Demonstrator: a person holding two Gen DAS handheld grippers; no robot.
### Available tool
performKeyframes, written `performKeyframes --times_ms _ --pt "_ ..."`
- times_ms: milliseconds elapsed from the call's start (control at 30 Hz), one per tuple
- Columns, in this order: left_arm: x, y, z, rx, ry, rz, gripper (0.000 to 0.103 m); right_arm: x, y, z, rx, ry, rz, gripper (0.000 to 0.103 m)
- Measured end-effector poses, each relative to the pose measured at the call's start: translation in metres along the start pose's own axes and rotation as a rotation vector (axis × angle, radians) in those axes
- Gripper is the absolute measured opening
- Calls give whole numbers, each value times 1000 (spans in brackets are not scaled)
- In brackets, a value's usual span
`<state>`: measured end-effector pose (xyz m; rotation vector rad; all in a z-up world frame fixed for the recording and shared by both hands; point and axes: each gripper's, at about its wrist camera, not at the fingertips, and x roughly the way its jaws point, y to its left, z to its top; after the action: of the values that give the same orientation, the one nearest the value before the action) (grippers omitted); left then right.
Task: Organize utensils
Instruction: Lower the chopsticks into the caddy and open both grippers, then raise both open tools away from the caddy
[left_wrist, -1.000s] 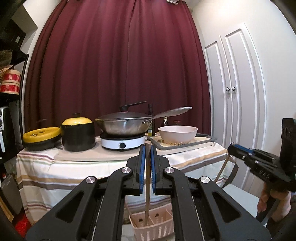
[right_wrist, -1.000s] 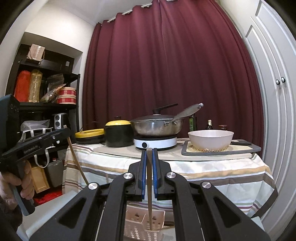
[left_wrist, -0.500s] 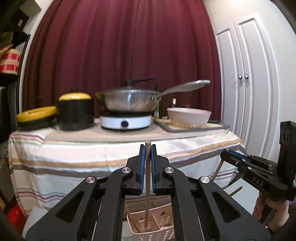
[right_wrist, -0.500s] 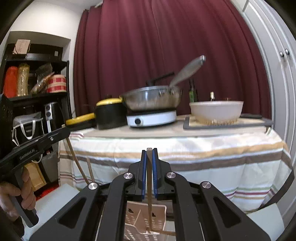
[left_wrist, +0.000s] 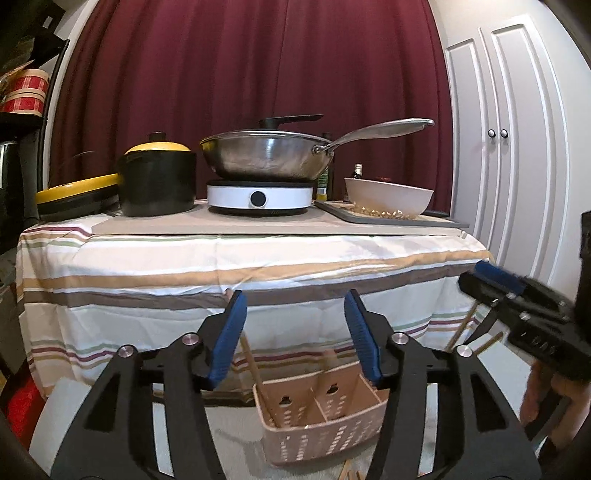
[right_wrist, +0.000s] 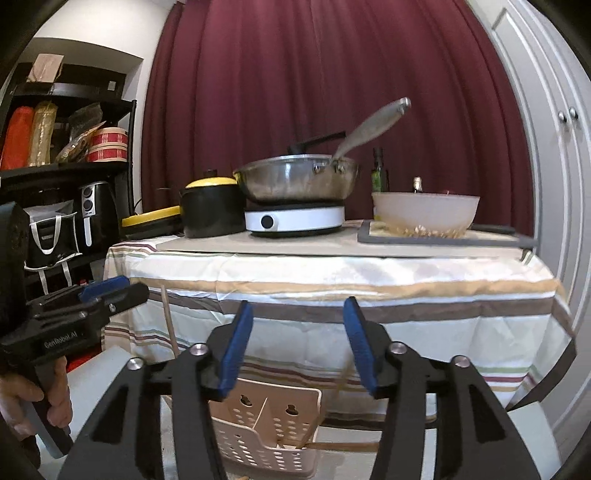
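**Both tongs standing open above the utensil basket**

I am looking across at a dark red curtain (left_wrist: 258, 74) hanging behind a tabletop draped in a striped cloth (left_wrist: 236, 269). A steel wok (left_wrist: 266, 155) is sitting on a white induction hob (left_wrist: 258, 197), with a black pot under a yellow lid (left_wrist: 157, 181) to its left and a pale bowl (left_wrist: 388, 197) on a grey tray to its right.

Below the tabletop's front edge, a pale pink perforated utensil basket (left_wrist: 321, 424) with a divider is sitting on a white surface. My left tongs (left_wrist: 293, 332) have just been opening; their blue pads are now standing apart over the basket with nothing pressed between them. A wooden chopstick (left_wrist: 255, 373) is leaning in the basket's left compartment, just beside the left pad. My right tongs (right_wrist: 297, 339) have just been opening too, gripping nothing, with the basket (right_wrist: 266, 435) beneath them. A blurred chopstick (right_wrist: 343, 376) is showing beside the right pad, and another (right_wrist: 168, 317) is standing at the left, by the other tongs.
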<state>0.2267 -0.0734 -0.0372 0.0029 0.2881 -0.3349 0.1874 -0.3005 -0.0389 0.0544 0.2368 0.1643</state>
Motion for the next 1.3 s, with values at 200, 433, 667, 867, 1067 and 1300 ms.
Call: performKeyframes --times_ms 200,433,667,867,1067,1300 --pt "-25 -1 -9 13 6 17 60 -33 5 2 -23 -24 -7 57" --pt "-58 -5 -37 10 30 30 60 -67 10 -22 -25 8 -22 57" --pt "-93 -10 -84 21 68 54 60 -107 8 -79 -5 74 -53 53" --pt "-114 -2 -132 -29 139 97 60 -137 3 -143 26 181 -68 41" --pt "-134 5 -174 -63 189 137 58 -152 1 -196 66 282 -49 34" --pt "-143 7 -207 -67 257 162 58 -157 1 -232 87 364 -48 31"
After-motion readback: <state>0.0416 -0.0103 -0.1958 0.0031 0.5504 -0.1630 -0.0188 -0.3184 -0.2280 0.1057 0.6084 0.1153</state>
